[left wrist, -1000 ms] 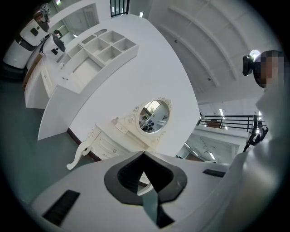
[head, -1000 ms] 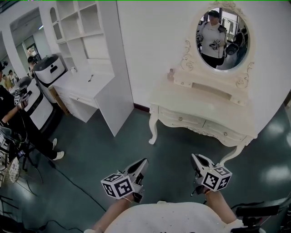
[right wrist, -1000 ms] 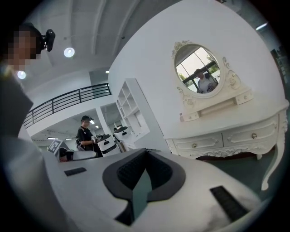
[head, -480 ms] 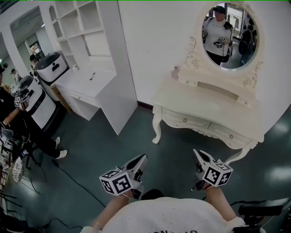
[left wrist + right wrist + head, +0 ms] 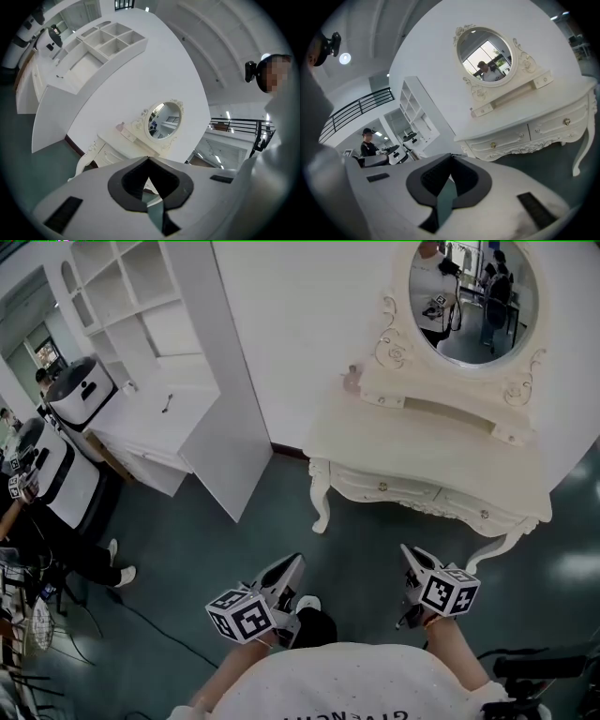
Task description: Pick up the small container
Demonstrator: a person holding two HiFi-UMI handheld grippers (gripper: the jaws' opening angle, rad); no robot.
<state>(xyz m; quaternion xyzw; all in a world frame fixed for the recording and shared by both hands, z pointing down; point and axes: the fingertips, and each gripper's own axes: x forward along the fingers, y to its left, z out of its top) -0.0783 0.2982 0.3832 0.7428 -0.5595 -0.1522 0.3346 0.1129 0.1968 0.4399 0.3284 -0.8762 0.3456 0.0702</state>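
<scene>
A plain white shelved desk point(image 5: 159, 404) stands at left. The left gripper point(image 5: 293, 567) has its smooth pale jaws pressed together, empty. Well beyond it, the small container point(image 5: 352, 379), a pinkish blur too small to make out, sits on the left rear corner of the carved cream vanity point(image 5: 422, 451), and the right gripper point(image 5: 409, 555) is likewise closed and empty.

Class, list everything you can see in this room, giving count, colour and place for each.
dressing table: one, cream, straight ahead
oval mirror: one, cream frame, on top of the dressing table
small container: one, pinkish, dressing table's back left corner
shelf unit with desk: one, white, left
rounded machine: one, white and black, far left
bystander: one, dark clothes, far left
left gripper: shut, empty, above the dark green floor
right gripper: shut, empty, alongside
</scene>
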